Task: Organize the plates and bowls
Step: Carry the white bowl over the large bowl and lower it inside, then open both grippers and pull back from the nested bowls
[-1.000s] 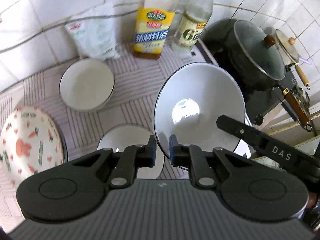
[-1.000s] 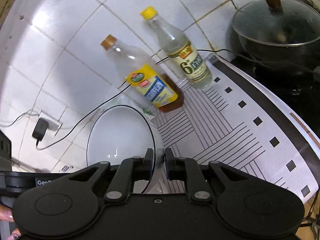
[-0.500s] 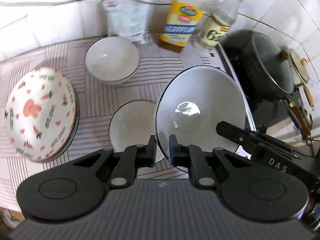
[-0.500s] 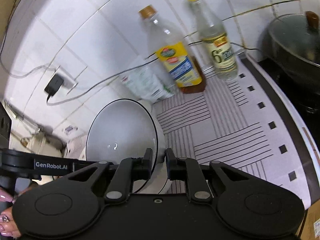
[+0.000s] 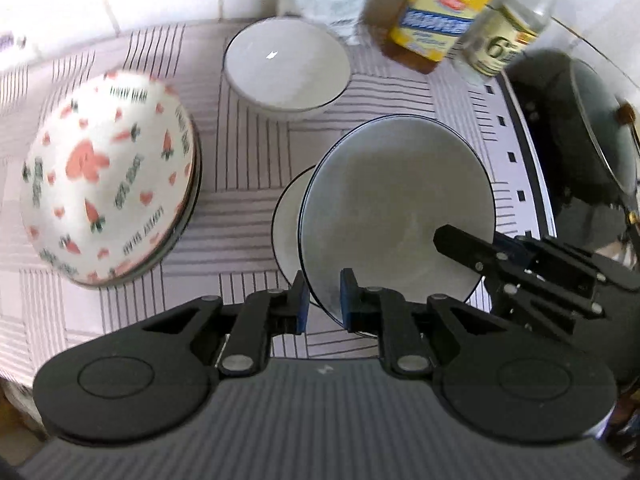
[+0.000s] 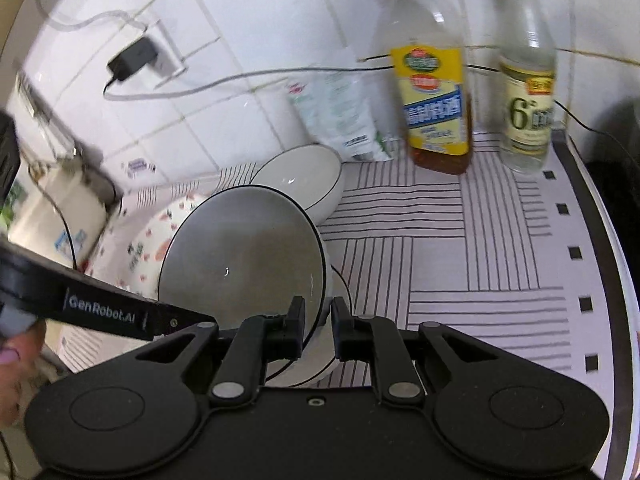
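Note:
Both grippers are shut on the rim of one large white bowl with a dark rim point(image 5: 396, 208), held above the counter; it also shows in the right wrist view point(image 6: 240, 256). My left gripper point(image 5: 323, 300) pinches its near edge. My right gripper point(image 6: 318, 322) pinches the opposite edge. Under the held bowl sits a smaller white bowl point(image 5: 288, 224). Another white bowl point(image 5: 286, 66) sits farther back. A carrot-patterned bowl point(image 5: 108, 176) lies upside down on a stack at the left.
A yellow-labelled oil bottle point(image 6: 434, 92), a clear bottle point(image 6: 528, 92) and a white pouch point(image 6: 340, 120) stand by the tiled wall. A black lidded pot point(image 5: 588, 136) sits on the stove at right. A striped mat point(image 6: 480, 264) covers the counter.
Both grippers have carried the large bowl leftward and lower, over the smaller bowl. The patterned bowl and back bowl now sit closer in view.

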`<state>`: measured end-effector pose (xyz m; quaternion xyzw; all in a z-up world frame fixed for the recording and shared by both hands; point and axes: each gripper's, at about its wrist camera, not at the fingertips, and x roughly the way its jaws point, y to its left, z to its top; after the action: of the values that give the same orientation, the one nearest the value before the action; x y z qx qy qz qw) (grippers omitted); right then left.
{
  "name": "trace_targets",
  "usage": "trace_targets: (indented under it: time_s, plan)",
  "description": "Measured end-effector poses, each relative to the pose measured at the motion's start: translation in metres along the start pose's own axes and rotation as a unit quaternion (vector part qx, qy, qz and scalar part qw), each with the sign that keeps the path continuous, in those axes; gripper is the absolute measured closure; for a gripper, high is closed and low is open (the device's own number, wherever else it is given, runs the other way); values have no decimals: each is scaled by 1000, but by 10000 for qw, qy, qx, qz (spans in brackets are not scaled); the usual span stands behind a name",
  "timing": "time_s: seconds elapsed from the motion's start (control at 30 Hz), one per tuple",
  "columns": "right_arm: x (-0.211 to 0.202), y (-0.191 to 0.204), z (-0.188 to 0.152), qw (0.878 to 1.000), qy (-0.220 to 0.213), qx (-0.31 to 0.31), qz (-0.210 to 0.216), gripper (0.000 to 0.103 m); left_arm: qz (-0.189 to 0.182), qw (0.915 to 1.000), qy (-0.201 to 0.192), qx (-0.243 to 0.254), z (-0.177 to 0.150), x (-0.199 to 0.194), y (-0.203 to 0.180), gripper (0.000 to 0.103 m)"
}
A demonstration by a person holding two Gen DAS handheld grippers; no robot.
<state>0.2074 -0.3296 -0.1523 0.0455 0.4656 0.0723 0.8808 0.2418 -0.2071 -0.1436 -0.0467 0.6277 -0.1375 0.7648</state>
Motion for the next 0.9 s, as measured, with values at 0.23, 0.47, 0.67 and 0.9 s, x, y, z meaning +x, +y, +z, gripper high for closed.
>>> trace_targets:
  time_s: [0.23,0.47,0.67,0.9]
  plan:
    - [20,16,-8,9949,107,-959,-290,86,-102,9978,418,-495,1,24,17,89]
    - [25,25,-15,9874,-4,-1468,-594,86,-127,9958,632,-652,1,38,19,88]
    - [28,27,-16,9810,-82,-1781,-759,86,-329,9927,787,-856,1,45,24,86]
    - [38,29,-16,9741,-139,-2019,-1009,86,-406,9930,675,-883,5,43,32,85]
